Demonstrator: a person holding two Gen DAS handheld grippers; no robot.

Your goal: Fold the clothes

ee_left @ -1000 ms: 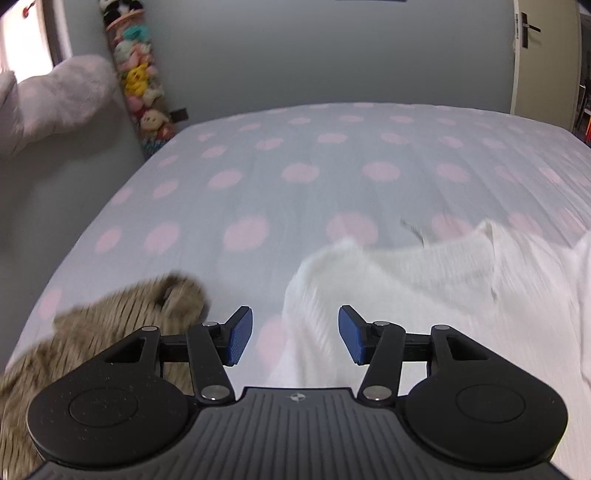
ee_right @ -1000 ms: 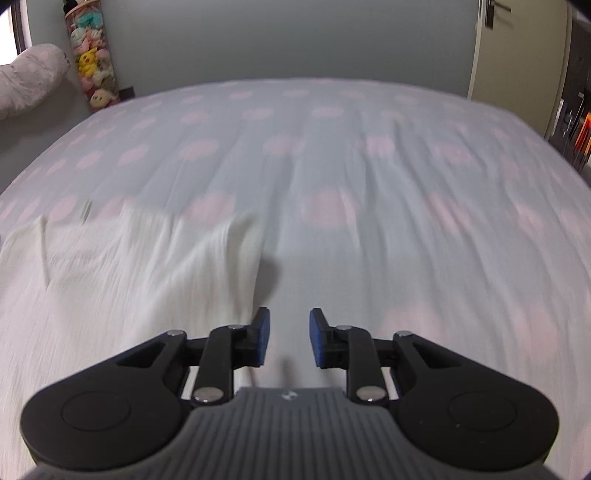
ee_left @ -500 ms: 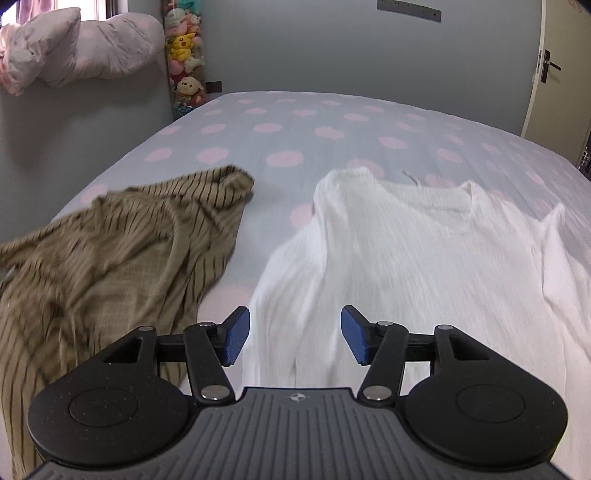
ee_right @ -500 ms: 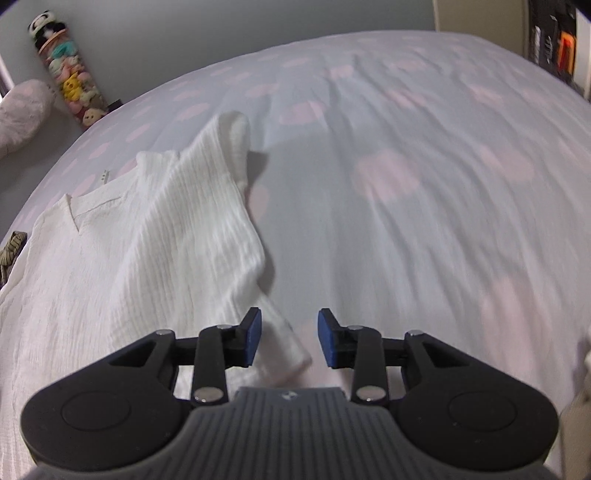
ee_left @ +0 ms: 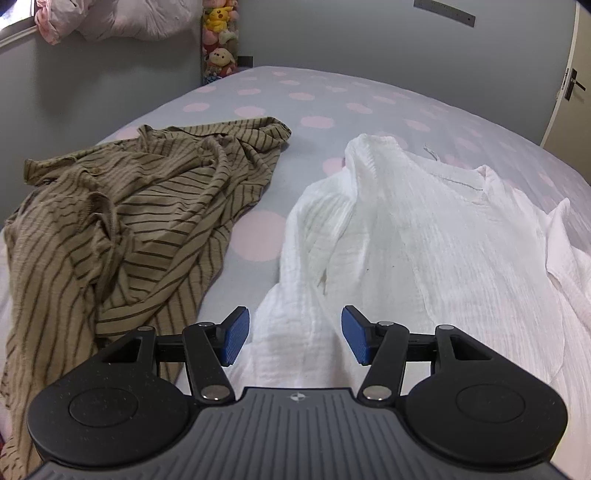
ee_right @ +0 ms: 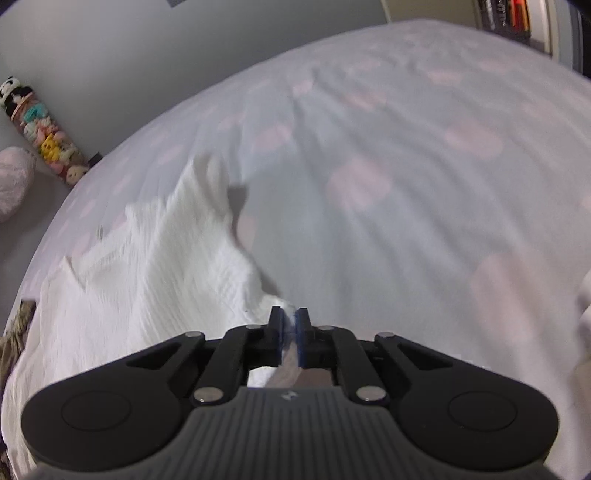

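Two garments: white top (ee_left: 424, 236), striped top (ee_left: 122, 221)

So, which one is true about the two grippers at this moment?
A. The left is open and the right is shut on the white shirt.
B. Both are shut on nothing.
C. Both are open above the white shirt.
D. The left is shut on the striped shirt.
A: the left gripper stands wide open above the white shirt, while the right gripper pinches that shirt's edge.

Home bedroom: bed (ee_left: 369, 99) w/ grey pink-dotted sheet, clothes lying on it, column of plush toys (ee_left: 218, 40) in corner, pink bedding (ee_left: 122, 18) on ledge, door (ee_left: 569, 96) at right
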